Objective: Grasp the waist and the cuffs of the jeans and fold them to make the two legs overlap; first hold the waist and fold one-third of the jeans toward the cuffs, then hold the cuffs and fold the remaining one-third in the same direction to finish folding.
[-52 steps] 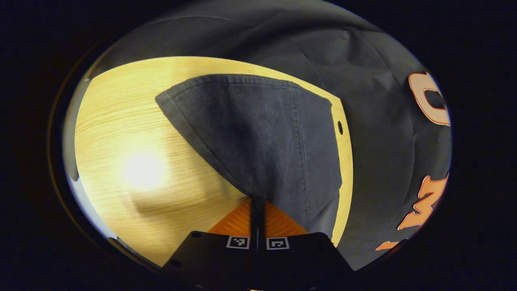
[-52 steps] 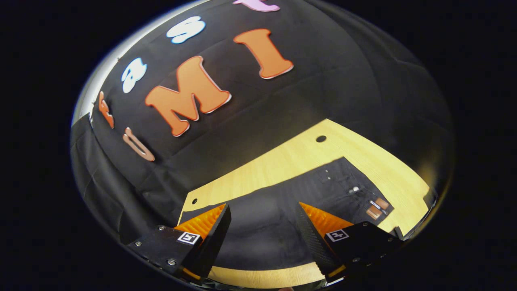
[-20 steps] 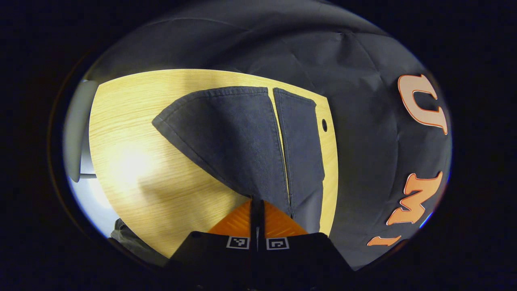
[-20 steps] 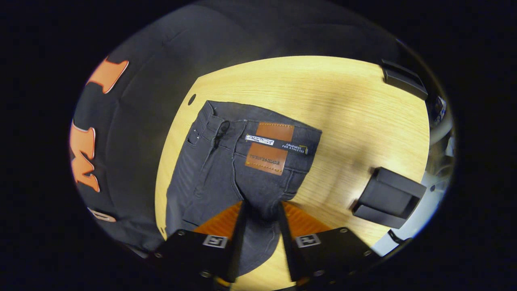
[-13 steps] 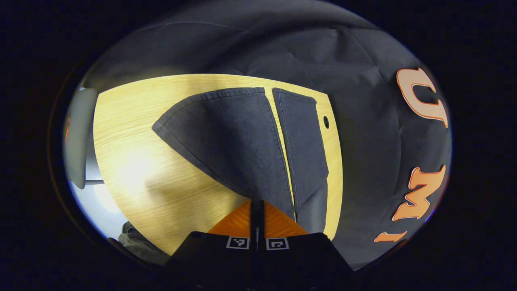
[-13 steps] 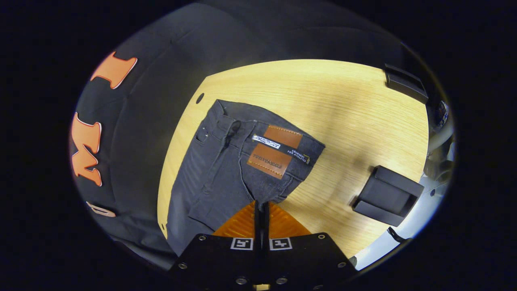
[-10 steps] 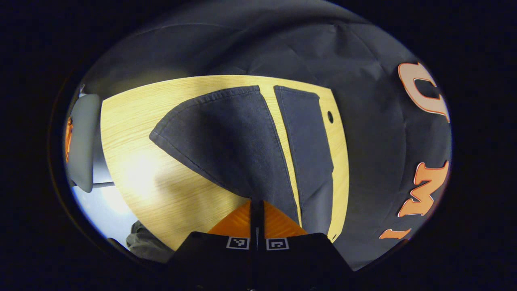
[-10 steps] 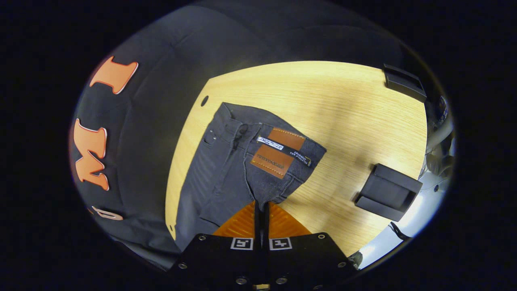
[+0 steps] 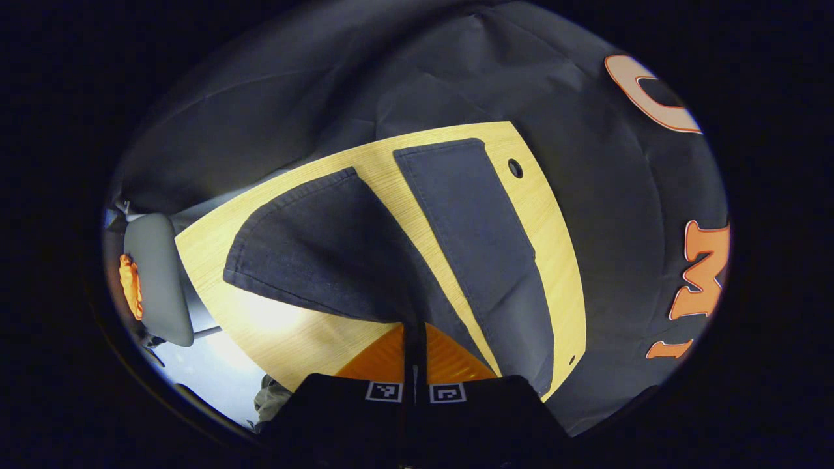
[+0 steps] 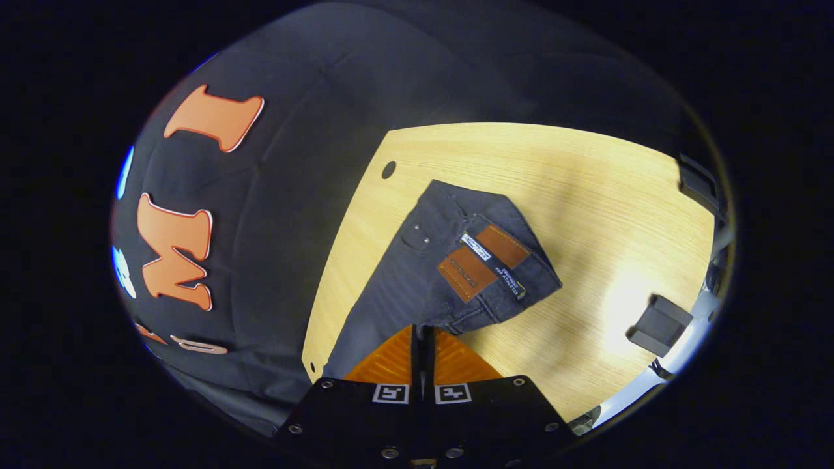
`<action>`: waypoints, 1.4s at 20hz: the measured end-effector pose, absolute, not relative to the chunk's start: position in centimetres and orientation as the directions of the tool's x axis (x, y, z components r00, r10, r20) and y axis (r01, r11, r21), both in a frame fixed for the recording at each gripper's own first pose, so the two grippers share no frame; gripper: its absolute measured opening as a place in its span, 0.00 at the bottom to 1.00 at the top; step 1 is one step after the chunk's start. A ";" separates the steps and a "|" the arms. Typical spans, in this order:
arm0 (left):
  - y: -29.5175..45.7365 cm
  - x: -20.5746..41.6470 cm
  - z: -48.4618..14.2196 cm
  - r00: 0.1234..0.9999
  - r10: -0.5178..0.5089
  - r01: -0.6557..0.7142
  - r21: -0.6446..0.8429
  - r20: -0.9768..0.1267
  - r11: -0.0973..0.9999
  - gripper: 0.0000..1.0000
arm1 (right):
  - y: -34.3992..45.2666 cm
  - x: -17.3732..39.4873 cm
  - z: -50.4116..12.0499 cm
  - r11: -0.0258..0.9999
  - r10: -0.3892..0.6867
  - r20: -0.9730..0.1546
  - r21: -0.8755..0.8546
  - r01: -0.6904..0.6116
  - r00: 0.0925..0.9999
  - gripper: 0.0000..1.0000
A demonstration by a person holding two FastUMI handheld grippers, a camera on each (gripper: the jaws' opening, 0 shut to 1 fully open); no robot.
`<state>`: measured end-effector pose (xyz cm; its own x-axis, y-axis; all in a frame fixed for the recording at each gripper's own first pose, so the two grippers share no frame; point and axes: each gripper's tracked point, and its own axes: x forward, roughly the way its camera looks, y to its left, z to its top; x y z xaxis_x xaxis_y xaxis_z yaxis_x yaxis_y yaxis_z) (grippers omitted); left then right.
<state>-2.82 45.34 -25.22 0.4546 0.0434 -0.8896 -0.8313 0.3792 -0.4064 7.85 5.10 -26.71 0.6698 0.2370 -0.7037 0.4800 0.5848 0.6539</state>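
Folding is only begun: the jeans [image 10: 423, 273] are pinched tight by the left gripper [image 9: 415, 332] and right gripper [image 10: 422, 335], one leg [image 9: 326, 260] lifted at 11 o'clock over the table [image 10: 586, 195]. Both thirds are left.

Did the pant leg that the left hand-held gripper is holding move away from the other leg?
Yes. In the left gripper view the held leg has swung left, away from the other leg lying flat by the table's hole; more bare table shows between them.
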 end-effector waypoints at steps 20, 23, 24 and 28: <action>53.3 17.5 -25.5 0.385 0.153 -0.824 -0.265 -0.910 0.501 0.41 | 8.8 30.4 -25.9 0.505 0.255 -0.677 0.702 0.502 0.691 0.43; 56.2 18.9 -23.5 0.466 0.222 -0.786 -0.285 -0.857 0.548 0.98 | 7.9 30.1 -24.5 0.552 0.237 -0.657 0.697 0.457 0.715 0.98; 55.4 18.6 -22.5 0.496 0.225 -0.761 -0.296 -0.839 0.578 0.98 | 8.0 29.7 -24.1 0.566 0.241 -0.654 0.695 0.444 0.717 0.98; 53.7 19.9 -20.0 0.650 0.136 -0.629 -0.428 -0.748 0.649 0.98 | 7.2 26.0 -24.0 0.653 0.228 -0.661 0.648 0.392 0.715 0.98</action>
